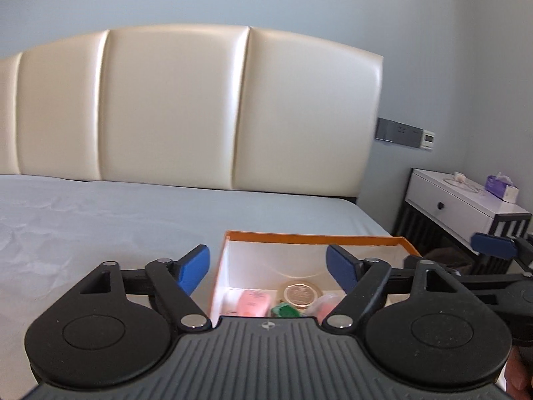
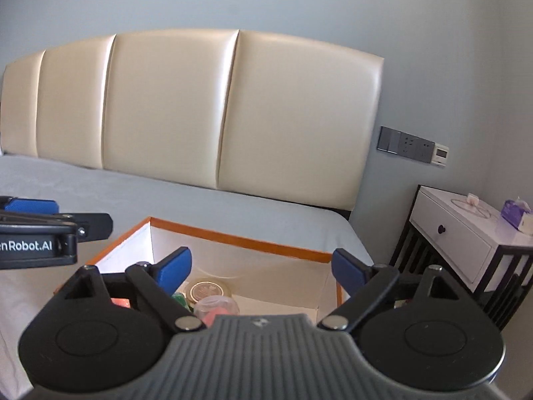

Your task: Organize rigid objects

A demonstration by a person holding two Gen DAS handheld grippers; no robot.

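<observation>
While held above the bed (image 1: 100, 213): left tongs (image 1: 268, 266) and right tongs (image 2: 261, 266), both spread apart, empty. Orange-rimmed box (image 2: 233, 233) on bed, containing round tin (image 1: 301, 293), pink bottle (image 1: 255, 303), green item (image 1: 284, 310).

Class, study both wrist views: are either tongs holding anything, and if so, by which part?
Nothing is held. The left tongs and right tongs are both open and bare above the orange box.
</observation>
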